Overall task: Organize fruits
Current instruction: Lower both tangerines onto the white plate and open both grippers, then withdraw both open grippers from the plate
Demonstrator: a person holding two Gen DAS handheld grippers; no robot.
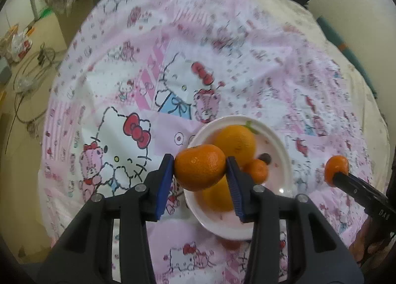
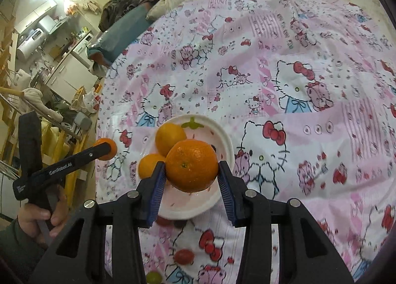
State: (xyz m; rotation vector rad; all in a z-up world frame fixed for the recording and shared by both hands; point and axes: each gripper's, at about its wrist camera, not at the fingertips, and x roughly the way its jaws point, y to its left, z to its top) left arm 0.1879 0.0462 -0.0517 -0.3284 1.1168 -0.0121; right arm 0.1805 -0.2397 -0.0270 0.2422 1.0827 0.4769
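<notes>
**Both grippers hold a mandarin at the white plate**

The left gripper (image 1: 200, 168) is clamped on a mandarin (image 1: 200, 167), its blue pads (image 1: 164, 185) pressing the fruit from both sides. The fruit hangs at the near-left rim of the white plate (image 1: 284, 150), partly over the bedsheet. The right wrist view shows this same gripper (image 2: 107, 149) from the side, off to the left of the plate, with the person's left hand (image 2: 42, 217) around its handle.

The right gripper (image 2: 191, 171) likewise grips a mandarin (image 2: 191, 165), stem end turned toward the camera, blue pads (image 2: 156, 192) tight on its flanks. It is held above the plate (image 2: 226, 145). From the left wrist camera this gripper (image 1: 333, 176) and its mandarin (image 1: 336, 168) appear to the right of the plate.

In the plate lie more citrus: a larger orange (image 1: 235, 142) toward the far side, a small mandarin (image 1: 257, 170) just beside it, and another orange fruit (image 1: 217, 194) partly hidden behind the left gripper's load. A small dark item (image 1: 266, 158) sits near the small mandarin; what it is cannot be told.

The plate rests on a pink Hello Kitty sheet (image 2: 297, 86). Near its front edge, on the sheet, lie a red cherry tomato (image 2: 183, 256) and a green grape (image 2: 154, 277).
</notes>
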